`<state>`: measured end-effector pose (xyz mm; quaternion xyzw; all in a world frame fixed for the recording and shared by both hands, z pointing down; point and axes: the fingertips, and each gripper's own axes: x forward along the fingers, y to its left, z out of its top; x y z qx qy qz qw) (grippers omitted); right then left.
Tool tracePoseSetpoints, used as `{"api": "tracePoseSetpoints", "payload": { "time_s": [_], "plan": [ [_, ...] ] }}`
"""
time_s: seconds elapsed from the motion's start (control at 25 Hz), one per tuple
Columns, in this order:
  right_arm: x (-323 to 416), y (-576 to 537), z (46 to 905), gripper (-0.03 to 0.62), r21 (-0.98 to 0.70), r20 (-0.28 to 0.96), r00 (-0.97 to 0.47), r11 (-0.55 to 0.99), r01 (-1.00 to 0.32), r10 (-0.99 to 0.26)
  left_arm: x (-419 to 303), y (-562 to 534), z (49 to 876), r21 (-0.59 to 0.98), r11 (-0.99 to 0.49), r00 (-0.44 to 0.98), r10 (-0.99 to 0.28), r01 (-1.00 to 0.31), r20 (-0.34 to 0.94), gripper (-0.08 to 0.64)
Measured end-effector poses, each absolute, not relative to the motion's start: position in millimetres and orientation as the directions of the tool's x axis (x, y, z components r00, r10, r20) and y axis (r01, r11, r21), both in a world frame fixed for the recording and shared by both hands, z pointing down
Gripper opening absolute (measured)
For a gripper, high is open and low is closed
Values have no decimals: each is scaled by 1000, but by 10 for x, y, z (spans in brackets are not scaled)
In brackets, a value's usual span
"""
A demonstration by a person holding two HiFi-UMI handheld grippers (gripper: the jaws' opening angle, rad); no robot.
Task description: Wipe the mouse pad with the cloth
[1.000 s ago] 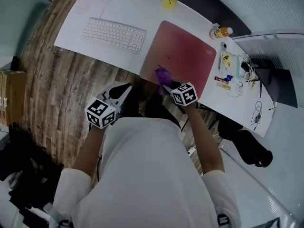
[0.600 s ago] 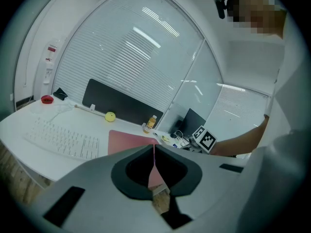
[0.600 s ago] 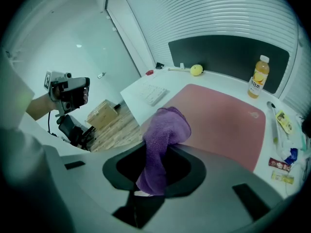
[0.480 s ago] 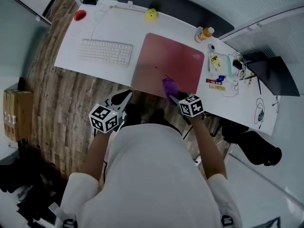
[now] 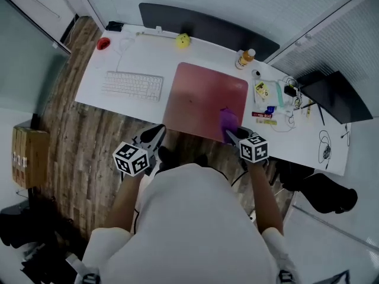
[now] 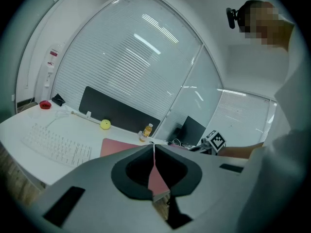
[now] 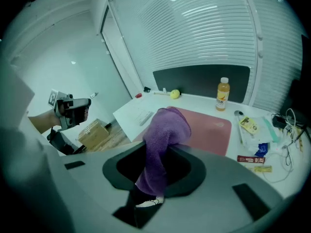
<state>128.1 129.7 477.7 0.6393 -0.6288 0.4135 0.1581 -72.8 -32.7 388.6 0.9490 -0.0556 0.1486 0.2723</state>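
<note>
The pinkish-red mouse pad [image 5: 201,96] lies on the white desk [image 5: 148,55], to the right of the keyboard. My right gripper [image 5: 231,133] is shut on a purple cloth [image 5: 227,120], which sits over the pad's near right part. In the right gripper view the cloth [image 7: 163,135] bunches up between the jaws of the right gripper [image 7: 159,152], with the pad [image 7: 211,127] beyond it. Whether the cloth touches the pad cannot be told. My left gripper [image 5: 156,135] hangs off the desk's near edge, left of the pad. In its own view the left gripper [image 6: 153,149] is shut and holds nothing.
A white keyboard [image 5: 132,86] lies left of the pad. At the back are a yellow ball [image 5: 182,40], an orange bottle [image 5: 244,58] and a red object [image 5: 104,43]. Small clutter and cables [image 5: 273,99] lie right of the pad. A cardboard box [image 5: 26,155] stands on the wood floor.
My right gripper has carried the cloth rightward along the pad's near side, from near its left part to its right part. The left gripper has stayed off the desk edge.
</note>
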Motion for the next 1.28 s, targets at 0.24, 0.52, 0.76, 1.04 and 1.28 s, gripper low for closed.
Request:
{"api": "tracePoseSetpoints", "payload": {
  "time_s": [0.24, 0.52, 0.76, 1.04, 1.28],
  "plan": [
    [1510, 1380, 4447, 112, -291, 691, -69, -189, -938, -720, -724, -387, 3683, 501, -841, 950, -50, -206, 307, 25],
    [1742, 1440, 4003, 112, -259, 625, 12, -222, -940, -781, -640, -443, 3372, 486, -852, 963, -72, -195, 260, 25],
    [1936, 1572, 3583, 112, -229, 545, 90, -252, -940, -834, -559, -439, 3032, 457, -873, 973, -74, -169, 217, 25],
    [2092, 1703, 3362, 110, -189, 468, 167, -283, -940, -868, -433, -450, 2953, 411, -899, 974, -64, -152, 220, 25],
    [2133, 1769, 3286, 110, -212, 439, 183, -300, -930, -880, -382, -429, 2915, 410, -901, 976, -59, -143, 210, 25]
  ]
}}
